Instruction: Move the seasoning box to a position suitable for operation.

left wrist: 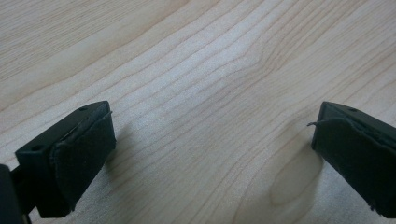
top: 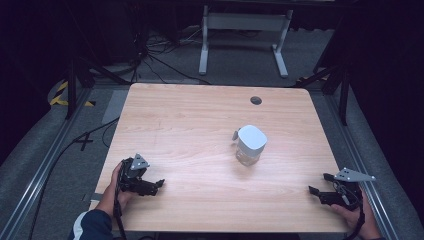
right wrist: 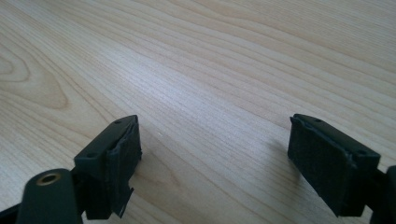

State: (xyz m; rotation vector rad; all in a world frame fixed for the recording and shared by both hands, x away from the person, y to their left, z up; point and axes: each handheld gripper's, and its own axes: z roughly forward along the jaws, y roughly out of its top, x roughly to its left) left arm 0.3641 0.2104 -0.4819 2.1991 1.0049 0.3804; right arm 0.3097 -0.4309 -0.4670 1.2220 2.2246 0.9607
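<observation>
Pale wood desk (top: 190,130) carrying one upright clear jar with a white lid (top: 249,144), right of centre. Both tongs lie nearer the person than the jar: right tongs (top: 318,183) somewhat closer to it, left tongs (top: 159,183) farther. Both rest low, jaws spread wide, empty.

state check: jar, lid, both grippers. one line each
jar: upright on the table, right of centre, free of both grippers; contents cannot be told.
lid: white, on the jar.
left gripper: jaws open, nothing held, low over the near left of the table.
right gripper: jaws open, nothing held, near the right front corner.
</observation>
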